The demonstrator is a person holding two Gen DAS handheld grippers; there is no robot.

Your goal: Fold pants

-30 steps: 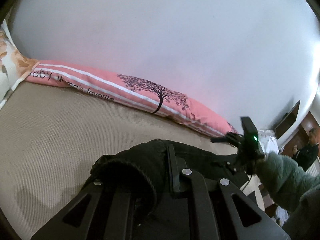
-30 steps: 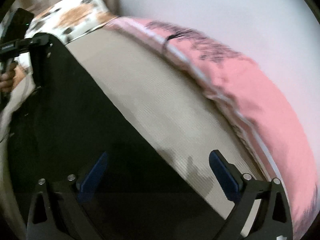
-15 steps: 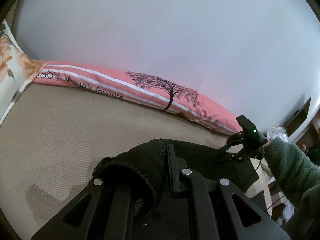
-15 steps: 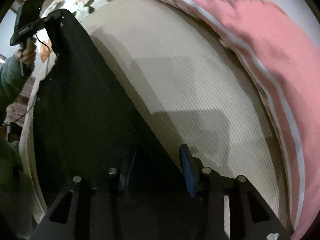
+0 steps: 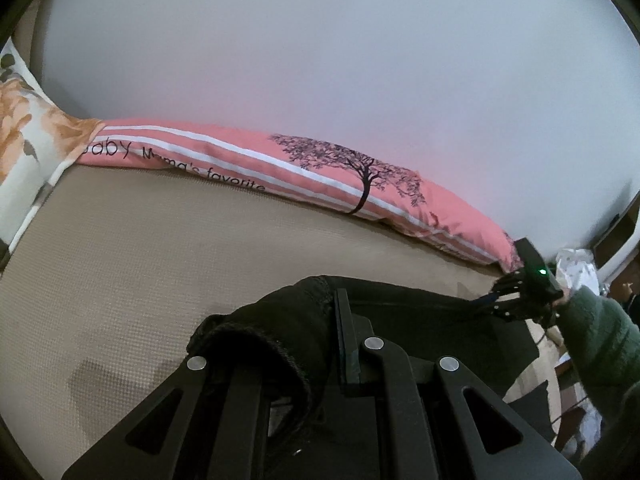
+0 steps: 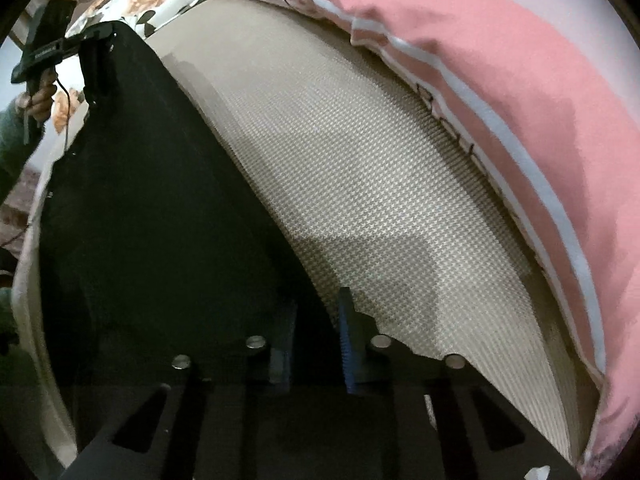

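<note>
Black pants (image 6: 140,200) lie stretched over a beige bed mat (image 6: 380,160). My right gripper (image 6: 314,308) points steeply down at their near edge. Its jaws are closing, and the blue pads (image 6: 346,332) pinch the black cloth between them. At the pants' far end, my left gripper (image 6: 92,40) holds the other corner. In the left wrist view my left gripper (image 5: 334,300) is shut on a bunched fold of the pants (image 5: 420,312); cloth hides one finger. The right gripper (image 5: 504,300) shows at the far right, held by a hand in a green sleeve (image 5: 600,340).
A long pink pillow (image 5: 320,168) with a tree print lines the far side of the bed against a pale wall. A floral pillow (image 5: 24,148) sits at the left end. Furniture and clutter stand beyond the bed's right end (image 5: 616,232).
The right gripper's jaws went from wide open to nearly together on the pants' edge while it sank toward the bed. The left gripper kept its grip and tilted a little.
</note>
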